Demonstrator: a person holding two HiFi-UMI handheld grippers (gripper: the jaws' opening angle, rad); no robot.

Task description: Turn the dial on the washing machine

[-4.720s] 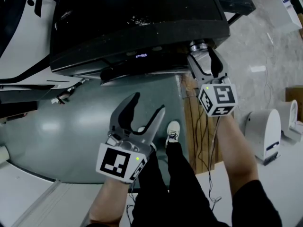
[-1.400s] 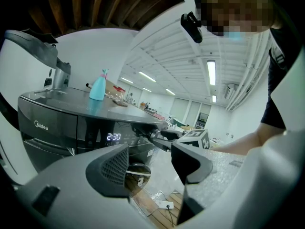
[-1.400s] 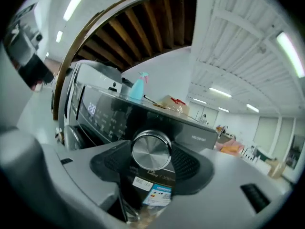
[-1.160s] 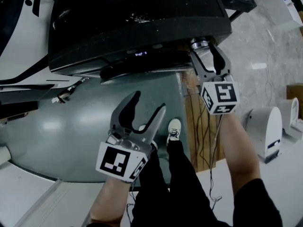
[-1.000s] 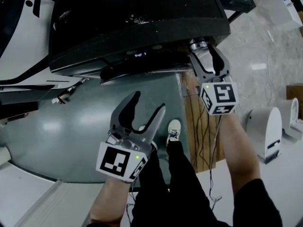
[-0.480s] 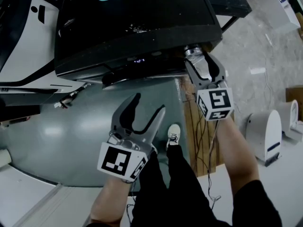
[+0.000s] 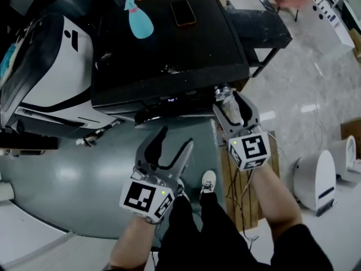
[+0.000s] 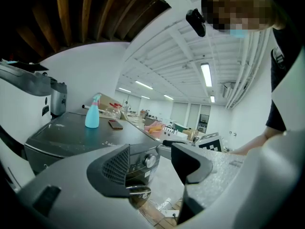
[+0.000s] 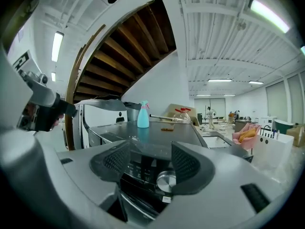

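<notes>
**Dial** (image 9: 164, 181): a small round metal knob is noted on the front panel (image 9: 140, 168) of the washing machine (image 7: 169, 44). In the head view it is found at the panel's 3 o'clock end, just under the edge of the top.
- The knob is judged rigid and fixed on its shaft, so no weight is carried. Only twist is resisted, probably in clicks.
- The metal surface looks smooth and is expected to be slippery under the pads.
- Hold is best taken across the rim at two opposite points, with the pads square to the face and the twist made about the knob's own axis.
- A grip taken too near the front edge is judged likely to slide off.
- The panel around the knob is not to be levered on.

**Right tongs** (image 9: 150, 162): the jaws are set wide apart, far wider than the knob, and nothing is clamped. The dial is seen in the gap, off-centre toward the 3 o'clock jaw and partly covered by it. Contact with that jaw cannot be confirmed. In the head view the tongs are pointed at the knob from 5 o'clock, with the tips right at it.

**Left tongs** (image 7: 175, 137): the jaws are wide and empty. They are held over the floor (image 7: 67, 168) at 7 o'clock of the dial, well apart from the machine.
</notes>
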